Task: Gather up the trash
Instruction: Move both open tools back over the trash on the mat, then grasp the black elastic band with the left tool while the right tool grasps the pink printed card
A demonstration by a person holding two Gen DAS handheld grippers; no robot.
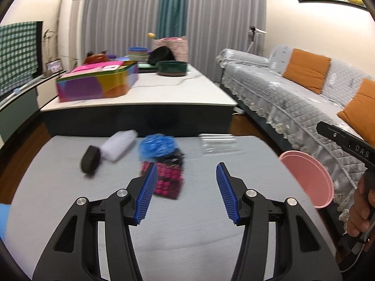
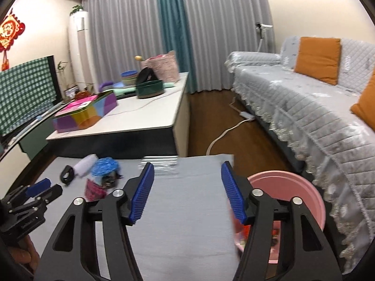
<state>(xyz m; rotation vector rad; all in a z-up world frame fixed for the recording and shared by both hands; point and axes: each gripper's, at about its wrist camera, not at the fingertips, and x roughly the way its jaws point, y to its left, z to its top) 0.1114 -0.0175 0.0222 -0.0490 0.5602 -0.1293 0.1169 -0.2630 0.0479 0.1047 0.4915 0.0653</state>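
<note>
"DAS" readable on right gripper [image 1: 356, 149] body.

Lighting: even, soft indoor light from above; curtains [image 1: 145, 11] drawn, no daylight patches. Shadows: faint, short, under items on the grey table [image 1: 187, 245]. Glare: mild sheen on the white tabletop [image 1: 178, 93] beyond. Blur: motion smear on the small items at the grey table's far edge. Distortion: strong fisheye bending; black vignette at all corners.
</note>
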